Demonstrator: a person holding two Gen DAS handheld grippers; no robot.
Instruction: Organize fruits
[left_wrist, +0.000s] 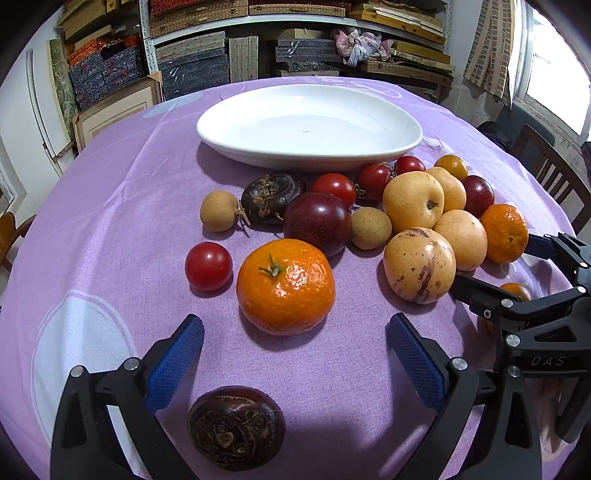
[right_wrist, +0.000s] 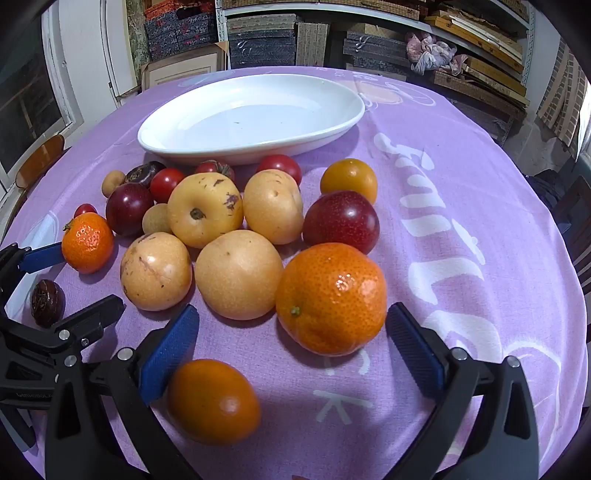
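Half hidden behind the right tool's linkage in the left view: a small orange fruit. Partly covered by the yellow fruits: tomato, longan. Cut by the lower edge: both tools' bodies.

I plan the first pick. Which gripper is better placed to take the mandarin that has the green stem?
Left. The stemmed mandarin lies straight ahead of the open left gripper; the right gripper faces a different mandarin.
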